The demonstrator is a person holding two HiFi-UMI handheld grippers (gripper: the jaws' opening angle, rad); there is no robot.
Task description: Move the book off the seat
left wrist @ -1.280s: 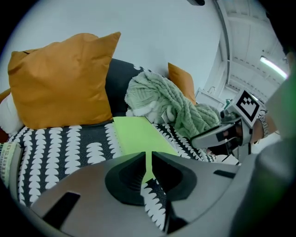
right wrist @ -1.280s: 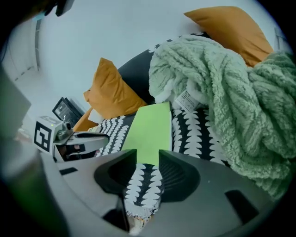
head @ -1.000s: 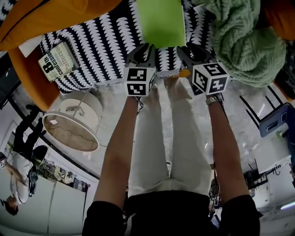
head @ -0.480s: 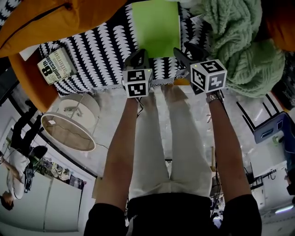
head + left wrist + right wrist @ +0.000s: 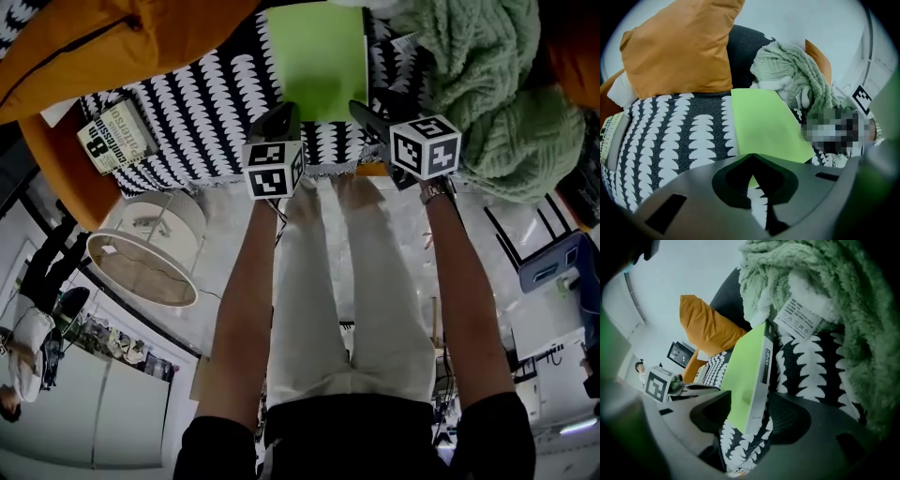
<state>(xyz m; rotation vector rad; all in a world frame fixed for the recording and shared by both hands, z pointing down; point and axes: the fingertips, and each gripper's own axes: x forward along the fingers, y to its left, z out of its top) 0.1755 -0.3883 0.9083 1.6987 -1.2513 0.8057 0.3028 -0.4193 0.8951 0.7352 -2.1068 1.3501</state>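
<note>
- Head view: the book (image 5: 316, 56) lies flat on the seat (image 5: 187, 103), close to the middle of its front edge. It sits between the cushion (image 5: 103, 37) and the blanket (image 5: 497, 84).
- My left tongs (image 5: 278, 120) are at the book's near left corner and my right tongs (image 5: 368, 114) at its near right corner.
- Left gripper view: the left tongs (image 5: 751, 157) are narrow, tips together right at the corner of the book (image 5: 764, 122). I can't tell whether they nip the cover or only touch it.
- Right gripper view: the right tongs (image 5: 750, 420) stand wide and have just been opening. The spine edge of the book (image 5: 745, 376) is between the jaws, but I judge they aren't pressing on it. The blanket (image 5: 825, 277) hangs just beside the book.
- Risk: if I lift now, nothing firm has the book. It would probably stay put, or swing on the left corner and slide out.
- Risk: if I close the right jaws too low, they could catch the seat's patterned cover along with the spine and drag it up.
- Risk: if I pull toward the blanket side, the book could snag its folds.
</note>
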